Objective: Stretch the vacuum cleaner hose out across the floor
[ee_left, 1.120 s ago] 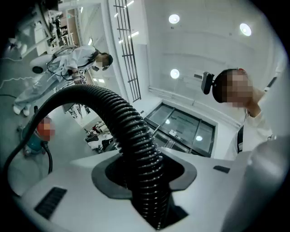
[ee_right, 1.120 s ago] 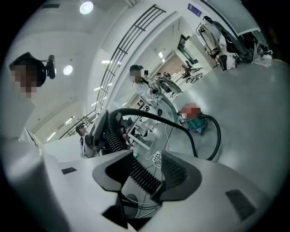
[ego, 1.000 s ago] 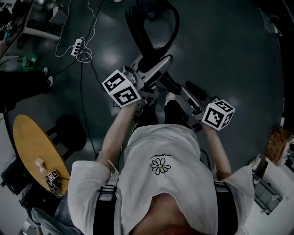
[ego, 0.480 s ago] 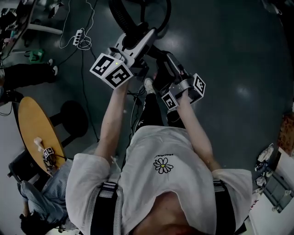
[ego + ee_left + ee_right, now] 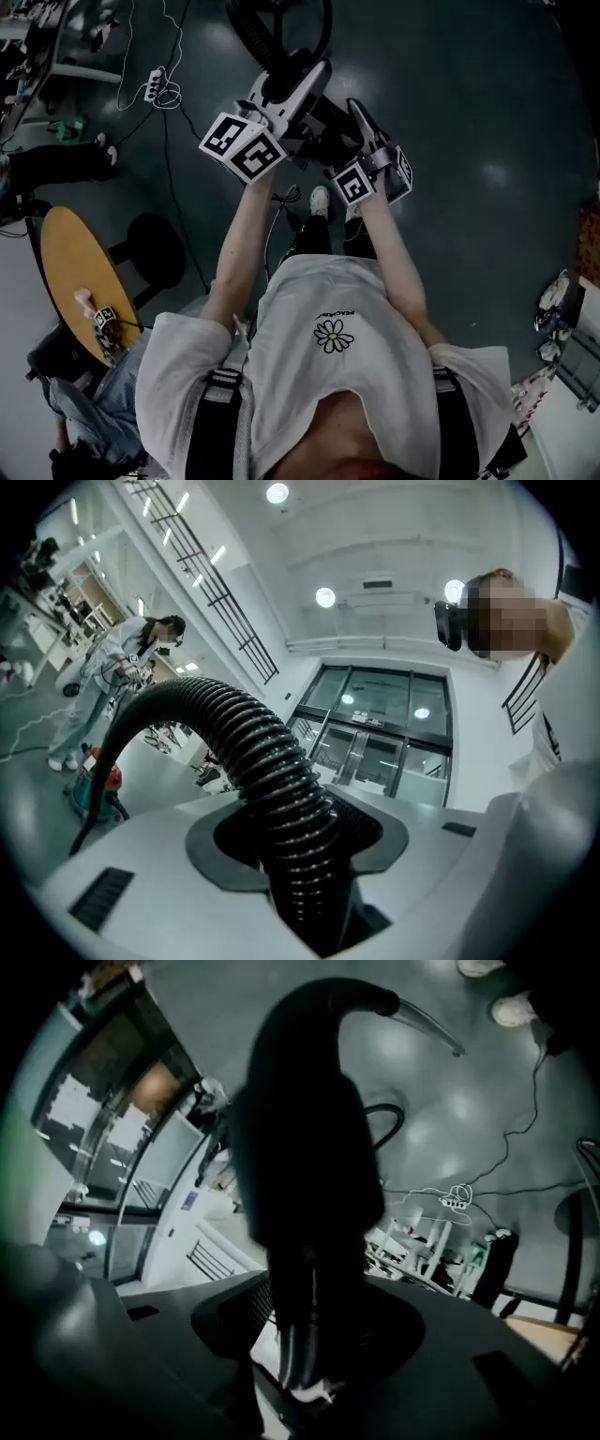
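Stands over a dark grey floor (image 5: 487, 112) with both arms stretched forward. Grips the ribbed black vacuum hose (image 5: 258, 747) in the left gripper (image 5: 305, 869), jaws closed against its coils at a middling width. Clamps a dark curved end piece (image 5: 300, 1138) in the right gripper (image 5: 305, 1335), jaws set fairly wide round its stem. From the head view, places the left gripper (image 5: 302, 80) just left of the right gripper (image 5: 354, 111), both pointing away from the body, with the hose (image 5: 251, 42) looping on the far side of them near the frame's far edge. Hides the jaws in that view under the gripper bodies and marker cubes; shows the grips themselves only in the two gripper views. Shows in the left gripper view alone the hose arching up, over to the left and down beside a small red and teal object (image 5: 103, 785) on the floor, plus a person in white (image 5: 112, 667) at far left and a glass front under round ceiling lights. Shows in the right gripper view alone the bent tip of the end piece, seen against the floor. Takes in from the head view a round wooden table (image 5: 61, 272) at near left, a white power strip (image 5: 155, 91) with its looped cable at far left, and white shoes (image 5: 320, 200) near the grippers. Picks up the same power strip, small, in the right gripper view.
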Available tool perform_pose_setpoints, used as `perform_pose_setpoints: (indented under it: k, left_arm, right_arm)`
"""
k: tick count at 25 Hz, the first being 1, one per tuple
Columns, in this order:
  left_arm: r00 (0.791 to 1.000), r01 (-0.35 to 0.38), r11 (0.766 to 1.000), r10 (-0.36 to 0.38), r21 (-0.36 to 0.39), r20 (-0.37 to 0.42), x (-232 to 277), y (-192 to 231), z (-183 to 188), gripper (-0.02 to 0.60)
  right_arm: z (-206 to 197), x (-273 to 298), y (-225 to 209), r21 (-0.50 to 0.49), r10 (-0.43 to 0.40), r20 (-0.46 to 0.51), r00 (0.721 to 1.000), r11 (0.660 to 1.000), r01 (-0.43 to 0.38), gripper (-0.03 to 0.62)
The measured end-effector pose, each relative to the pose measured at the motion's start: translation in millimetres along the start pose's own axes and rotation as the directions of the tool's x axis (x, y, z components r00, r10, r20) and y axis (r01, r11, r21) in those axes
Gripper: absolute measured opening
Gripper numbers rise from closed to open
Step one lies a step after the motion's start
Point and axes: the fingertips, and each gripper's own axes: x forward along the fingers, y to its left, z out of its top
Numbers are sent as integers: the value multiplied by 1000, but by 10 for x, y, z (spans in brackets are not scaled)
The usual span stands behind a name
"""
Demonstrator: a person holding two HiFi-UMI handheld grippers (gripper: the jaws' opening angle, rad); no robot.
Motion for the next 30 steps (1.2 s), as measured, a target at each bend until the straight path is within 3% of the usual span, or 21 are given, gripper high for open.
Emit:
perform_pose_setpoints:
  k: [2, 4, 7, 11, 14, 15, 16, 17, 18, 19, 20, 21, 22, 24, 25, 26, 27, 28, 30]
  left_arm:
    - [999, 20, 1000, -21, -24, -28, -90, -106, -120, 164]
    - [998, -12, 999, 9, -40, -66, -138, -85, -254, 166]
    - [991, -85, 978, 63, -189, -119, -224, 79, -467, 176]
    - [979, -110, 889, 18, -445, -205, -426, 151, -770, 196]
    - [981, -78, 768, -56, -636, -188, -548, -11, -876, 198]
    - [973, -49, 746, -115, -664, -200, -564, -131, -908, 198]
    - [945, -7, 766, -205, -643, -255, -604, -295, -972, 198]
    - [879, 49, 822, -305, -568, -366, -716, -486, -1094, 196]
    - [775, 122, 878, -375, -463, -508, -921, -679, -1256, 196]
    - [666, 203, 907, -404, -369, -627, -1196, -846, -1405, 196]
    - [597, 267, 913, -408, -309, -690, -1483, -963, -1487, 196]
    - [593, 295, 913, -406, -281, -695, -1726, -1020, -1468, 196]
    - [643, 284, 919, -393, -272, -657, -1897, -1011, -1348, 196]
    - [794, 194, 952, -294, -237, -533, -2043, -826, -929, 196]
    - [853, 147, 971, -220, -187, -474, -2048, -703, -691, 196]
    - [890, 113, 987, -152, -116, -430, -2022, -604, -476, 196]
    - [907, 99, 995, -104, -34, -407, -1967, -548, -307, 196]
    - [911, 109, 993, -80, 48, -404, -1881, -546, -192, 196]
    - [897, 188, 966, -94, 180, -433, -1633, -690, -81, 196]
  right_arm:
    - [181, -5, 5, -26, -12, 82, 997, 1000, 14, 204]
    - [279, -63, -19, -107, -66, 137, 988, 991, 81, 202]
    - [350, -194, 96, -263, -89, 178, 980, 956, 134, 153]
    - [321, -201, 470, -512, -38, 140, 989, 853, 105, 129]
    - [173, -143, 752, -624, 1, 56, 998, 780, 34, 123]
    - [140, -118, 876, -646, 23, 32, 999, 764, 3, 120]
    - [135, -94, 1038, -662, 55, 14, 998, 749, -32, 118]
    - [153, -67, 1237, -680, 89, -3, 996, 730, -67, 115]
    - [171, -34, 1455, -708, 108, -26, 994, 700, -95, 114]
    - [154, 9, 1659, -746, 100, -60, 993, 657, -111, 114]
    - [87, 56, 1835, -789, 67, -102, 993, 602, -122, 114]
    - [-29, 98, 1979, -831, 19, -148, 989, 540, -135, 114]
    - [-179, 134, 2090, -868, -40, -194, 980, 473, -153, 114]
    - [-513, 191, 2228, -920, -181, -271, 946, 337, -199, 114]
    - [-669, 212, 2265, -935, -253, -299, 920, 272, -229, 114]
    - [-816, 226, 2287, -941, -320, -322, 891, 215, -262, 114]
    - [-961, 232, 2299, -940, -380, -340, 860, 167, -297, 114]
    - [-1111, 230, 2310, -934, -429, -355, 831, 126, -334, 114]
    - [-1446, 192, 2355, -908, -493, -392, 777, 71, -413, 114]
